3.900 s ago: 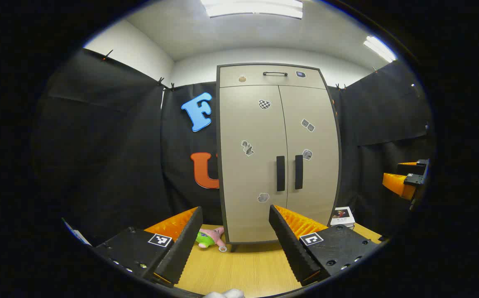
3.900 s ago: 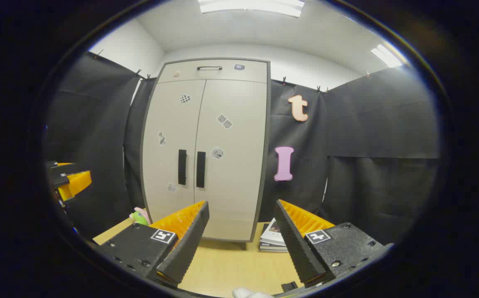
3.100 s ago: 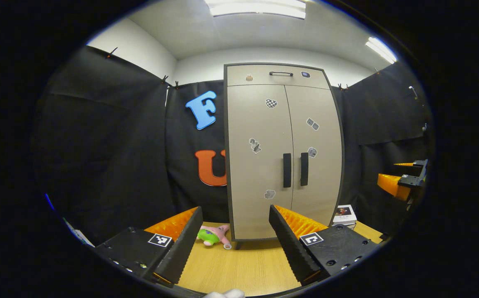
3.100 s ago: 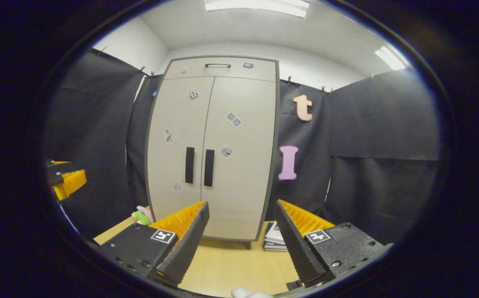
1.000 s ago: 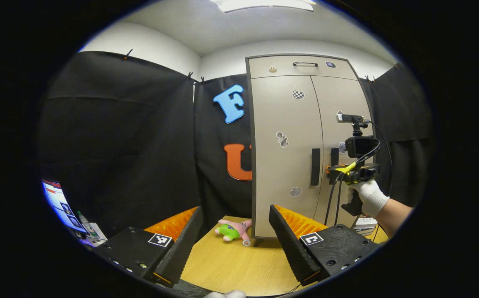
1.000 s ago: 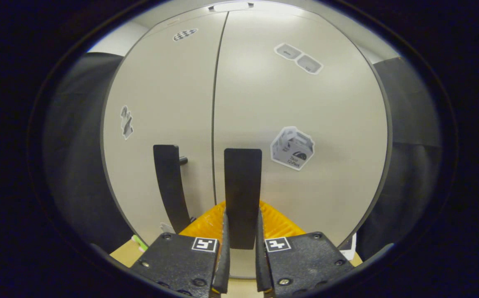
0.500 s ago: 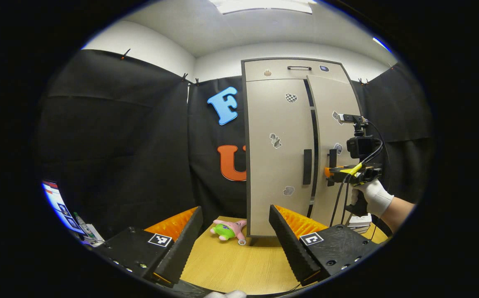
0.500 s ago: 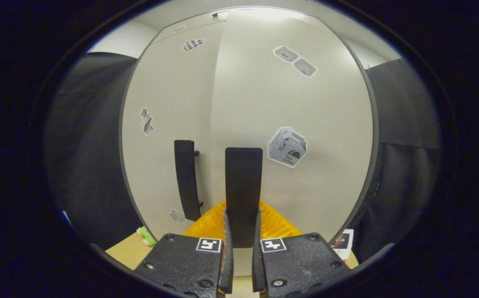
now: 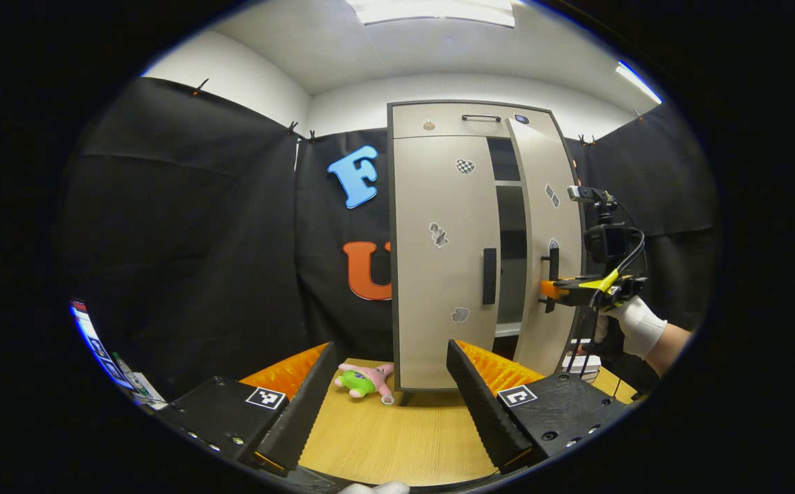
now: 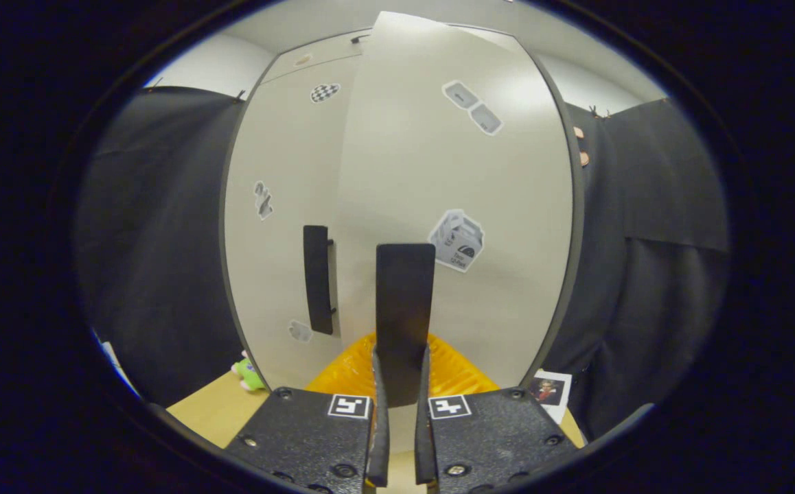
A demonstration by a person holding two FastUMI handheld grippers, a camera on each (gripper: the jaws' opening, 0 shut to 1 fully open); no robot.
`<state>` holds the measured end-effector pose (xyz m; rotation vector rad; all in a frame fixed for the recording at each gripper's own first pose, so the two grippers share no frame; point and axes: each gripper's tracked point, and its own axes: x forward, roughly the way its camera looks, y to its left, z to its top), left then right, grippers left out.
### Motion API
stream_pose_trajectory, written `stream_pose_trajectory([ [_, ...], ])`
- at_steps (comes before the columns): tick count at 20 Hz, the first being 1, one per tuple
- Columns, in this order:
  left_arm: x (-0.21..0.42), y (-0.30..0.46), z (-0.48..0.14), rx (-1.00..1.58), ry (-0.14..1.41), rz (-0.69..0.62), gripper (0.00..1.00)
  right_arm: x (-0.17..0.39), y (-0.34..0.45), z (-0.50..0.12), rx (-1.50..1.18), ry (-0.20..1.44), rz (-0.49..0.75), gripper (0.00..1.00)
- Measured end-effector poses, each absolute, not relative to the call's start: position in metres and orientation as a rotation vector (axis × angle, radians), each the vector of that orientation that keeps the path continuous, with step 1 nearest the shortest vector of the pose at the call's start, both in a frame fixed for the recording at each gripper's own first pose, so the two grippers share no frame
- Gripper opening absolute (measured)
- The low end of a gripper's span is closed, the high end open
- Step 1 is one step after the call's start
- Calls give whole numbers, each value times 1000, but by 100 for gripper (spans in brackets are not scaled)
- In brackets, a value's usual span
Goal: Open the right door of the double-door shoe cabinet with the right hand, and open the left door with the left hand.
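Had my right gripper [image 10: 397, 405] clamped on the right door's handle [image 10: 404, 319]; stiff bar, light-swinging right door [image 10: 452, 171], I figured. Left gripper [image 9: 387, 394] gaped wide, left door's handle [image 9: 489, 276] untouched.

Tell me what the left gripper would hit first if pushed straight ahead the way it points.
Probably the closed left door of the shoe cabinet, low near its bottom edge; the open left gripper has only bare table before it. Depth is uncertain.
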<state>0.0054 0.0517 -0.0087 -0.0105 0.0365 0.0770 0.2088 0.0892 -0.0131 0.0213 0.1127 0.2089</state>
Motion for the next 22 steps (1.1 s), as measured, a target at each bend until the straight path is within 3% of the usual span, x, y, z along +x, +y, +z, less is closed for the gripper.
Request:
stream_pose_trajectory([
  [22,39,57,-10,-27,13,-108,96,137,-43,-23,42,136,11,6],
])
